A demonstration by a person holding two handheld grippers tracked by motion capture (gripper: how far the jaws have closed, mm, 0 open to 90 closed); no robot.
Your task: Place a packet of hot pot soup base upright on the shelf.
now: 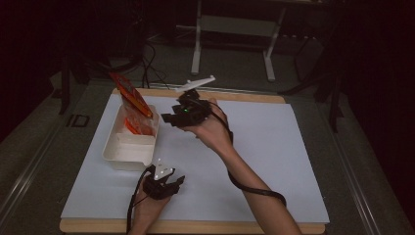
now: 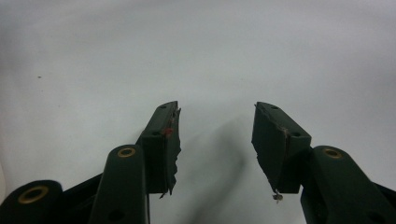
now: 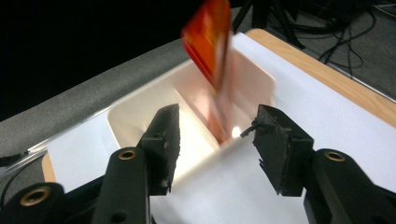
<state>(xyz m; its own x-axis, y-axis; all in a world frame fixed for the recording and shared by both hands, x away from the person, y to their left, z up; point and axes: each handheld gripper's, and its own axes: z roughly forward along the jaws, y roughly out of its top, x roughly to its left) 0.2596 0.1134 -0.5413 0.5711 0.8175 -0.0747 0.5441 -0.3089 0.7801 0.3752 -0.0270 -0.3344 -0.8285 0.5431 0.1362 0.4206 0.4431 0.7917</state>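
A white tray (image 1: 128, 152) sits on the left of the white sheet (image 1: 264, 147). An orange-red packet (image 1: 131, 98) leans upright in the tray's far compartment, its top above the rim. In the right gripper view the packet (image 3: 210, 46) is blurred and stands beyond the open jaws, inside the tray (image 3: 135, 116). My right gripper (image 1: 169, 117) is open just right of the tray, holding nothing. My left gripper (image 1: 169, 182) is open near the front edge, below the tray; in the left gripper view the left gripper (image 2: 217, 121) has only bare white sheet between its jaws.
The sheet lies on a wooden board (image 1: 195, 227) on a grey floor-like surface. A white metal stand (image 1: 235, 34) and cables are at the back. The right half of the sheet is bare.
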